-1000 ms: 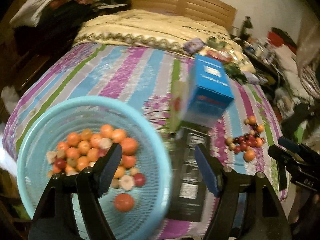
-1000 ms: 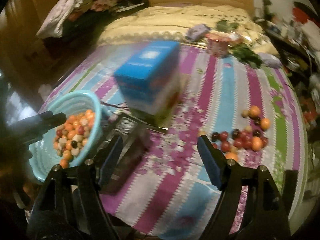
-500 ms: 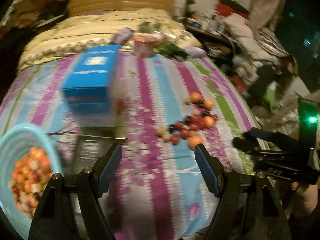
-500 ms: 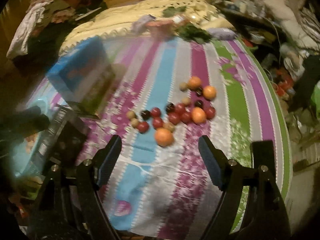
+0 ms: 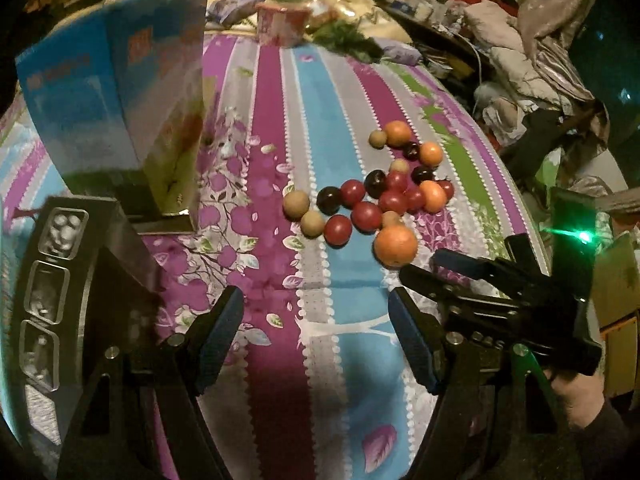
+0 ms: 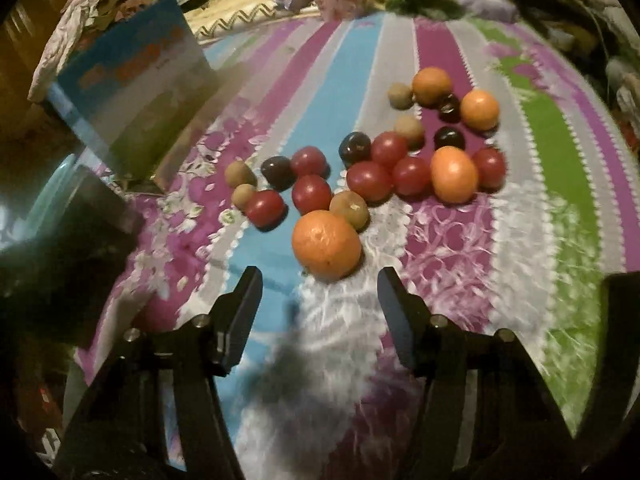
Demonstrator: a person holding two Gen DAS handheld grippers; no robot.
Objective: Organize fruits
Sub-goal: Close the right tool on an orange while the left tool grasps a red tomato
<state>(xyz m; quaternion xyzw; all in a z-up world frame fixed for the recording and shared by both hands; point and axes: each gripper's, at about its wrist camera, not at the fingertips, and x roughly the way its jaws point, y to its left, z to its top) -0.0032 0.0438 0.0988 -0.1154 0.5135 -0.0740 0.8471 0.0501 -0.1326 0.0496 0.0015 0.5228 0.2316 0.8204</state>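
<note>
A pile of small fruits lies on the striped bedspread (image 5: 280,92): red tomatoes (image 6: 310,194), dark cherries (image 6: 276,170), tan longans (image 6: 240,174) and several oranges. The largest orange (image 6: 326,244) lies nearest, just ahead of my right gripper (image 6: 320,292), which is open and empty. In the left wrist view that orange (image 5: 395,246) sits right of centre, beside the right gripper's fingertips (image 5: 420,276). My left gripper (image 5: 316,320) is open and empty, hovering over the bedspread short of the pile.
A blue carton (image 5: 120,92) stands at the left on the bed, with a black tray of clear pockets (image 5: 52,280) in front of it. A red box (image 5: 276,28) and green leaves (image 5: 348,38) lie at the far end. Clutter lines the right bedside.
Both grippers have swung right, away from the blue basket, which has left view. They have moved closer to the fruit pile. The large orange now lies just ahead of the right gripper.
</note>
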